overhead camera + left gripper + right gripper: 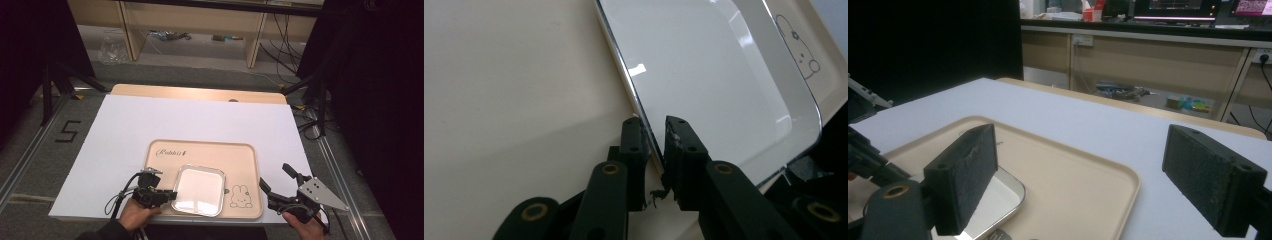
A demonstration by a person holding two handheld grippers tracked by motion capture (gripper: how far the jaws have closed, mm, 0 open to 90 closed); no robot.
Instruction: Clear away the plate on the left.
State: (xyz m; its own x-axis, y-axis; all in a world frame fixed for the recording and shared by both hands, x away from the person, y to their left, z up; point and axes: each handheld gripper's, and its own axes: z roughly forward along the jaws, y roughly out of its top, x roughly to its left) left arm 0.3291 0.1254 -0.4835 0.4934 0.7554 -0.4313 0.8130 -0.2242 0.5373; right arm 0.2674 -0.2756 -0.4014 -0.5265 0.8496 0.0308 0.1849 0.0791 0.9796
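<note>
Evidently the grasp is made: the left gripper (655, 131) pinches the left rim of the steel dish (200, 189) on the beige tray (250, 155), so lifting comes next, while the right gripper (278, 179) waits wide beside the tray.

Table (200, 93): light wood top, mostly covered by a white sheet (165, 125); bare wood strip shows along the far edge. Directly on the sheet: one beige tray (200, 150) with rounded corners, near the person's edge, roughly centred left to right (script lettering at its far-left corner, rabbit drawing (240, 196) at its near-right). Inside the tray, a square shiny metal dish (200, 189) with a white inner face sits at the near side, just left of the rabbit. Rest of the sheet is bare.
</note>
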